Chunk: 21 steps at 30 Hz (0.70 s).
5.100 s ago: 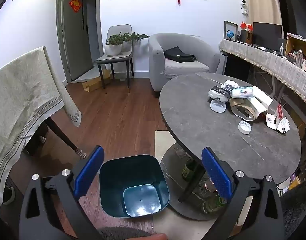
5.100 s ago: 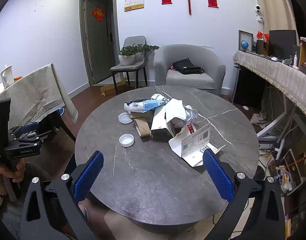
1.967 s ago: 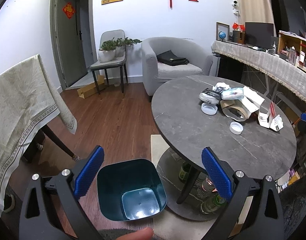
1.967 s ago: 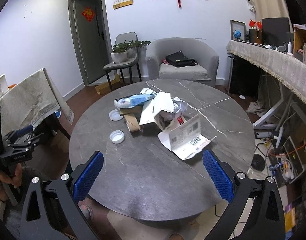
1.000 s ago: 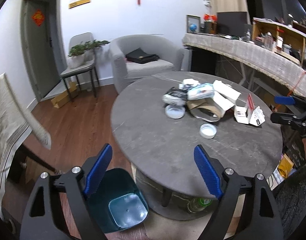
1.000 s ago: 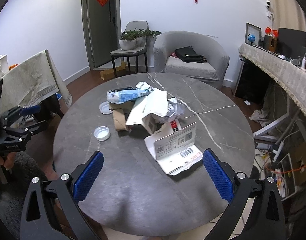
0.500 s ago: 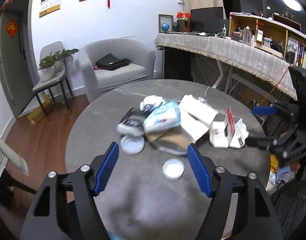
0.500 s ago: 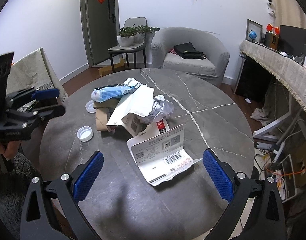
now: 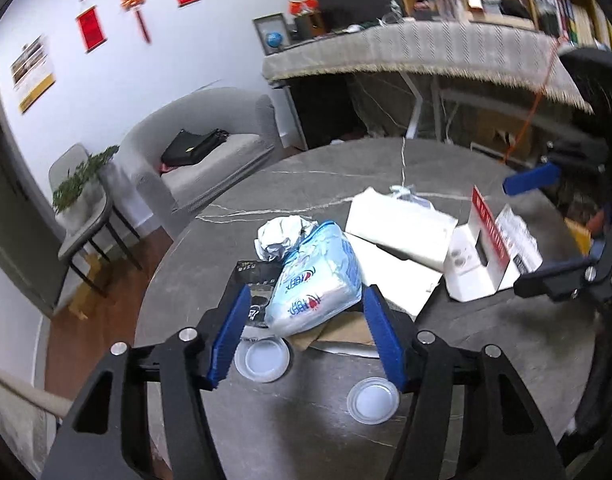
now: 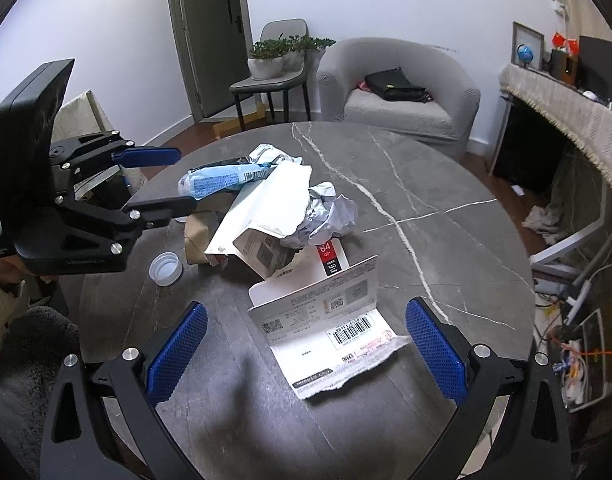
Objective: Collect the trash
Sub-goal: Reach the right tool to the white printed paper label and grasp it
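Note:
A pile of trash lies on the round grey marble table (image 10: 426, 240). On its near side is a blue and white tissue pack (image 9: 314, 280) (image 10: 222, 178). My left gripper (image 9: 306, 292) (image 10: 186, 178) is closing, with the pack between its blue pads (image 9: 230, 336); the pads are not pressing on it. Beside the pack are crumpled foil (image 9: 284, 236), a black packet (image 9: 254, 280) and a white mailer (image 10: 274, 200). My right gripper (image 10: 306, 308) stands wide open over a torn white box flap with a barcode (image 10: 346, 332), holding nothing.
Two white lids (image 9: 262, 358) (image 9: 372, 400) lie on the table near my left gripper. Brown cardboard (image 10: 198, 240) sits under the pile. A grey armchair (image 10: 398, 96) and a chair with a plant (image 10: 274, 68) stand behind the table, a draped desk (image 10: 566, 120) to the right.
My left gripper swung from over the floor bin to the trash pile, rolled, and narrowed its jaws around the tissue pack. The right gripper edged closer to the white box flap.

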{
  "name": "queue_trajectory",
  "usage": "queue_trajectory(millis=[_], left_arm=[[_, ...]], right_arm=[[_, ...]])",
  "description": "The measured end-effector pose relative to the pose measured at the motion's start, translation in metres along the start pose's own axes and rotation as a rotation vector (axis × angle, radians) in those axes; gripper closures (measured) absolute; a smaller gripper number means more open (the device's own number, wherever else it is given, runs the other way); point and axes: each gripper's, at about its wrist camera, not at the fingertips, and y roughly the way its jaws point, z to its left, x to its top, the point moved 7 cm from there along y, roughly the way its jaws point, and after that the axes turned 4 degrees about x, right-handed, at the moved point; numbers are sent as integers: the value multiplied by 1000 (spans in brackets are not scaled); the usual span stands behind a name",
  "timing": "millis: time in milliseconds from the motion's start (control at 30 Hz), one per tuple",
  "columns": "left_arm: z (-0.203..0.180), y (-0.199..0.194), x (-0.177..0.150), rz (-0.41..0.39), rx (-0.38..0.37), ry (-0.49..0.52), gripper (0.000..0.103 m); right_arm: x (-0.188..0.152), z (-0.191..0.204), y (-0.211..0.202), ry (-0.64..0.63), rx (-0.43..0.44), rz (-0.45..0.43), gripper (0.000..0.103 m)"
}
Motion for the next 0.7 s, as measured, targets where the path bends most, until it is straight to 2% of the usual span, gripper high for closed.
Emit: queue_trajectory(millis=[133, 300, 400, 500, 600, 700], left_arm=[[3, 8, -2, 6, -6, 17, 43], [4, 18, -5, 23, -38, 4, 58], [3, 21, -6, 22, -40, -6, 61], [3, 20, -5, 9, -42, -29, 70], [5, 19, -3, 3, -46, -64, 73], [8, 18, -3, -4, -53, -110, 75]], right_arm=[[-1, -1, 12, -33, 5, 26, 3], [-1, -3, 28, -91, -14, 56, 3], [1, -6, 34, -80, 17, 50, 3], [1, -6, 37, -74, 50, 47, 3], [1, -8, 40, -72, 40, 56, 3], [2, -5, 39, -73, 53, 50, 15]])
